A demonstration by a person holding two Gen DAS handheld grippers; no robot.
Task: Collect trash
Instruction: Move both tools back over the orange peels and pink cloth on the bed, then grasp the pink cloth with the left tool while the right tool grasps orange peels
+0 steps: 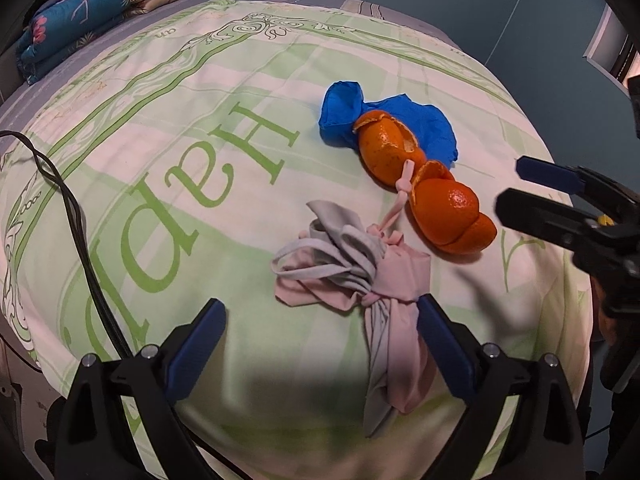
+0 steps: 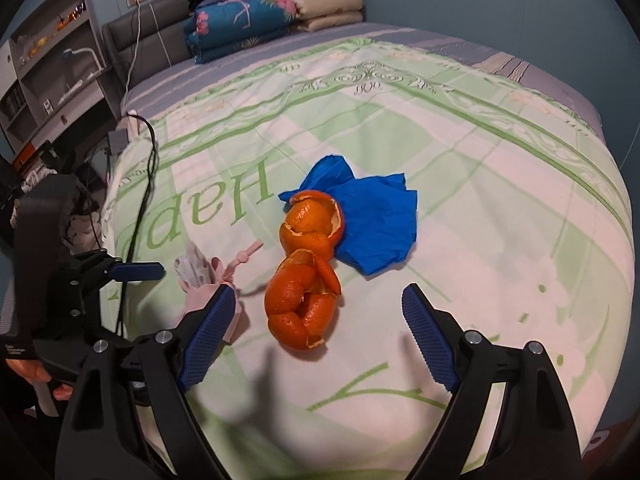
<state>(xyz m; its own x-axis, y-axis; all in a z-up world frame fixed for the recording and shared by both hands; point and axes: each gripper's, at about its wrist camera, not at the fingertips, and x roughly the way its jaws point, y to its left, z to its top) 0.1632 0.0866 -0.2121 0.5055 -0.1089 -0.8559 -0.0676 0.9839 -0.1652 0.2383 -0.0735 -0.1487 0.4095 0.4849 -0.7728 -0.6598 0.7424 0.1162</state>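
Note:
A long curl of orange peel (image 1: 430, 184) lies on the green and white bedspread (image 1: 180, 200), partly on a crumpled blue glove (image 1: 404, 124). A pink and grey cloth bundle with a cord (image 1: 360, 276) lies just in front of the peel. My left gripper (image 1: 320, 344) is open and empty above the bundle's near end, its right finger beside the cloth. My right gripper (image 2: 316, 332) is open and empty, its fingers either side of the near end of the peel (image 2: 304, 284). The glove (image 2: 368, 220) and the bundle (image 2: 208, 280) also show there.
A black cable (image 1: 80, 248) runs across the bed's left side. Folded quilts (image 2: 256, 20) are stacked at the headboard. Shelves (image 2: 52, 56) stand beyond the bed's far left corner. The right gripper's body (image 1: 568, 216) shows at the right edge of the left wrist view.

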